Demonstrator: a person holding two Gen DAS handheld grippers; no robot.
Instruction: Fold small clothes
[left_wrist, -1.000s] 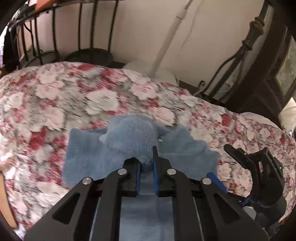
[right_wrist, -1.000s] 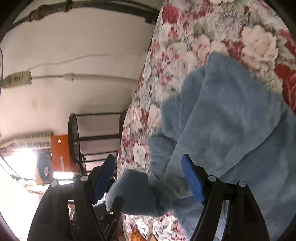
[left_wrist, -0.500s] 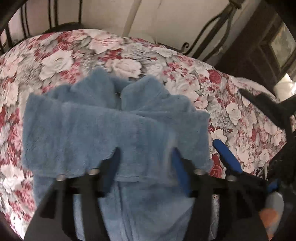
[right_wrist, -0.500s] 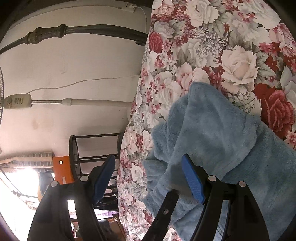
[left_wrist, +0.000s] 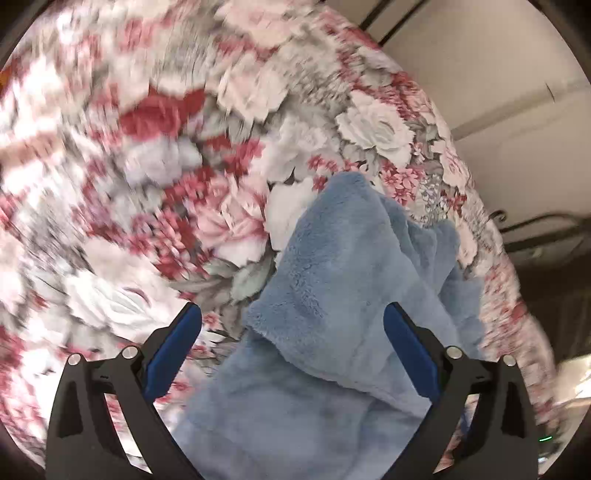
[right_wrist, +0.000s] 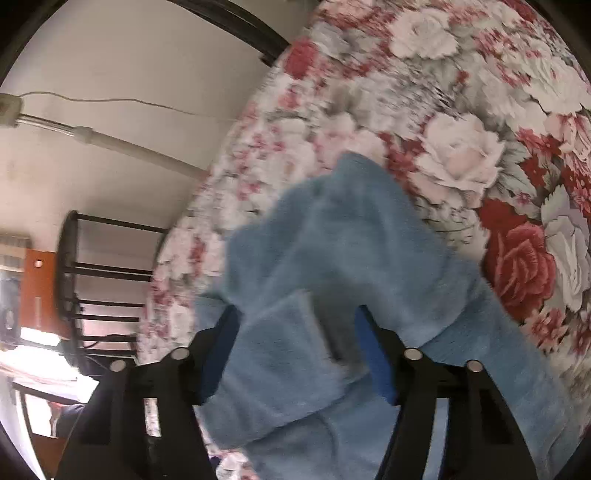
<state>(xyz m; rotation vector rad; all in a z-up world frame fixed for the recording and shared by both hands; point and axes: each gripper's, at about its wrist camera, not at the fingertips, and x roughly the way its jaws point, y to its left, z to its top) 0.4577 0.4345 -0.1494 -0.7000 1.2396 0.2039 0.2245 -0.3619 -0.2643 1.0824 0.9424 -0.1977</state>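
Just 1 blue garment, 2 grippers.

Fluffy blue garment, seemingly folded, on bedspread.

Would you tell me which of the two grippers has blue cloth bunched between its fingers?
The right gripper: a fold of the blue cloth fills its closing jaws. The left gripper is opening wide, clear of it.

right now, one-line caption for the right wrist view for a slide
Right claw closing around a fold of the blue fleece garment lying on the floral bedspread.
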